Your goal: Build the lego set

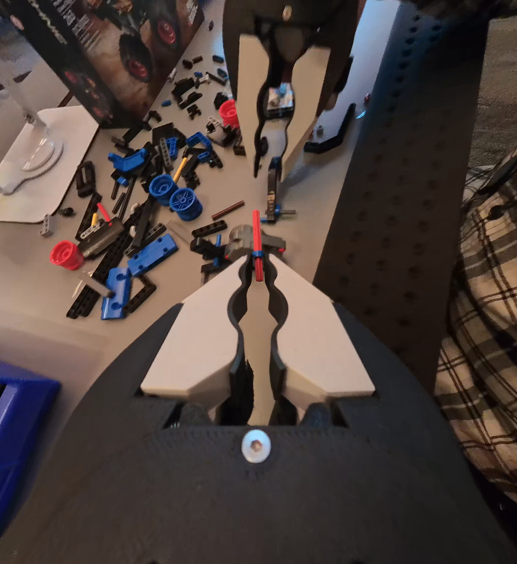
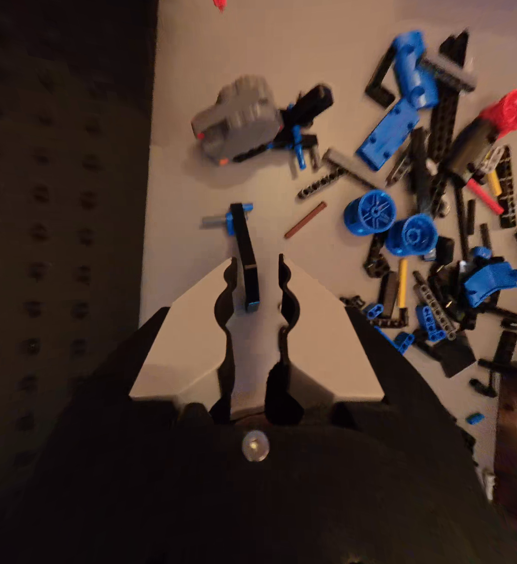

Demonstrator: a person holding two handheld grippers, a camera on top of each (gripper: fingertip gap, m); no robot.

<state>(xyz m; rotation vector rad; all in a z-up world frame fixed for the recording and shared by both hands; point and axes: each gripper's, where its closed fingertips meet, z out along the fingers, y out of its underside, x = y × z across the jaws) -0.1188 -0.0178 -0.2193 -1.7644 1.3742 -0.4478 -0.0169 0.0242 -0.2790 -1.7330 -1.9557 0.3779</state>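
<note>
Up close, the left tool (image 1: 257,262) pinches a thin ridged red axle (image 1: 256,241) wearing a small blue collar, its scalloped black pads closed on it. The right tool (image 2: 256,259) is parted around a slim glossy black beam (image 2: 246,259) with blue pins, touching neither pad clearly. Loose plastic pieces, ribbed blue wheel hubs (image 2: 370,212) and a blocky grey motor (image 2: 238,117), litter the matte beige counter (image 2: 251,39) beside a dark perforated panel (image 2: 52,213).
</note>
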